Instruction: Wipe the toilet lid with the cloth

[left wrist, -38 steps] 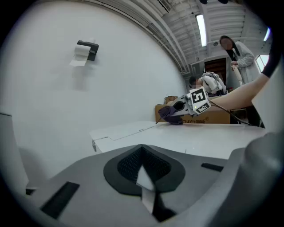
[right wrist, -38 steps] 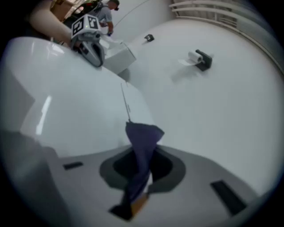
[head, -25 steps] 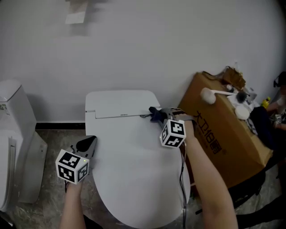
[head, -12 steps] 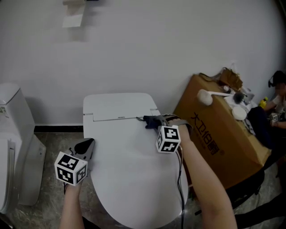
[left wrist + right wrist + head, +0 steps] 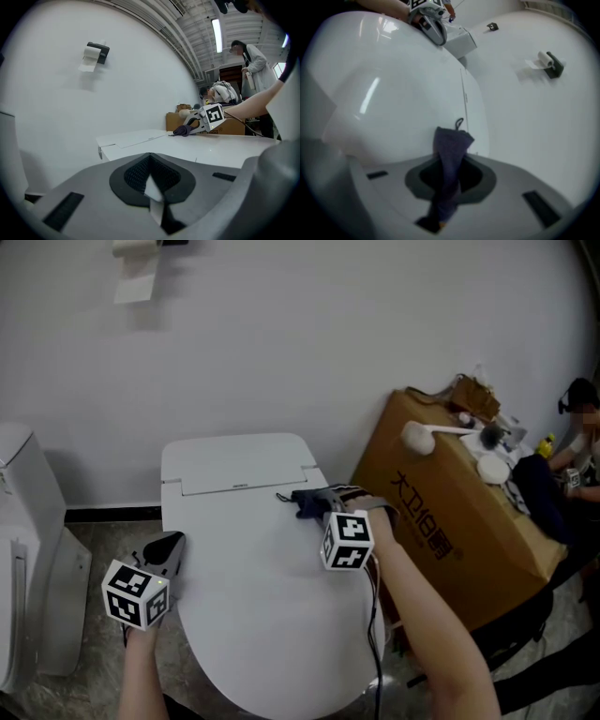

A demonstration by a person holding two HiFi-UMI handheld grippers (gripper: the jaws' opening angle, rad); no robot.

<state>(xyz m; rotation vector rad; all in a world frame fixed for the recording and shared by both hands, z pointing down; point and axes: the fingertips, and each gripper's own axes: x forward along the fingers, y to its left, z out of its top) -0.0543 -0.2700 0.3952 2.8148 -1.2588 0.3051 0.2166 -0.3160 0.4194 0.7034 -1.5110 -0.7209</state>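
Note:
The white toilet lid (image 5: 248,606) is closed and fills the middle of the head view. My right gripper (image 5: 314,502) is shut on a dark cloth (image 5: 302,503), which rests on the lid's back right part, just in front of the hinge line. In the right gripper view the cloth (image 5: 451,159) hangs out from between the jaws against the lid (image 5: 389,89). My left gripper (image 5: 165,547) hovers off the lid's left edge, shut with nothing in it. From the left gripper view the right gripper (image 5: 199,121) and cloth (image 5: 181,131) appear across the lid (image 5: 197,147).
A brown cardboard box (image 5: 450,521) with a white brush (image 5: 416,438) and small items on top stands right of the toilet. A second white toilet (image 5: 23,531) is at the left. A paper holder (image 5: 136,259) hangs on the wall. A person (image 5: 579,442) sits far right.
My right gripper has dragged the cloth a little to the left and towards me over the lid. The left gripper has stayed beside the lid's left edge.

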